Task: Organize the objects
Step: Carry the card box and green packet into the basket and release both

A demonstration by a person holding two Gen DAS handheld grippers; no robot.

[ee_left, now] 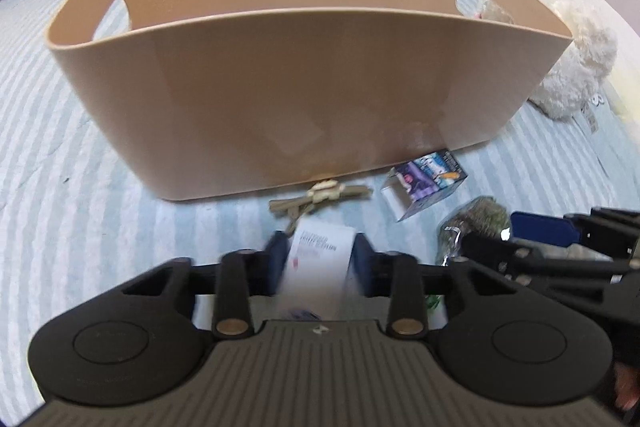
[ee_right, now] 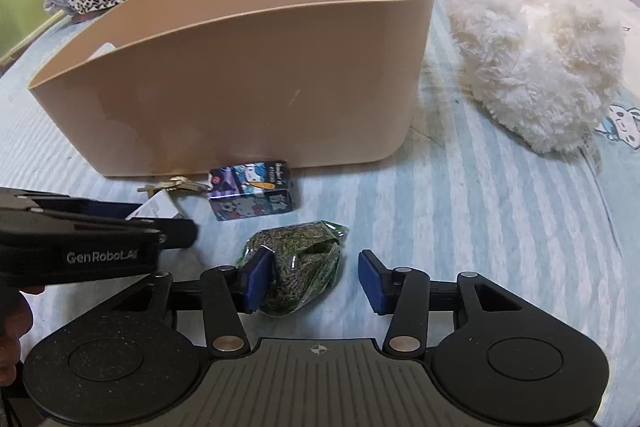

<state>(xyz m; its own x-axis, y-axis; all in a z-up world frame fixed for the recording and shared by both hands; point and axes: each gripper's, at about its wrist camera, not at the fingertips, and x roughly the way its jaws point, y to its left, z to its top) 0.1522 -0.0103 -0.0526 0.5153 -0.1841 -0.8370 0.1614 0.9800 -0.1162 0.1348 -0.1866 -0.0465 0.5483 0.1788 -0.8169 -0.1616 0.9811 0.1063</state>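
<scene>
The left gripper [ee_left: 318,259] pinches a white printed card box [ee_left: 320,263] before the tan plastic basket [ee_left: 304,99]. The right gripper [ee_right: 314,281] gapes around a crinkly green-filled bag [ee_right: 298,267] on the bed — its slick film could slip free at closing.

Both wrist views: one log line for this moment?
left claw: shut on white printed box | right claw: open around clear bag of green pellets | tan plastic basket: ahead
</scene>
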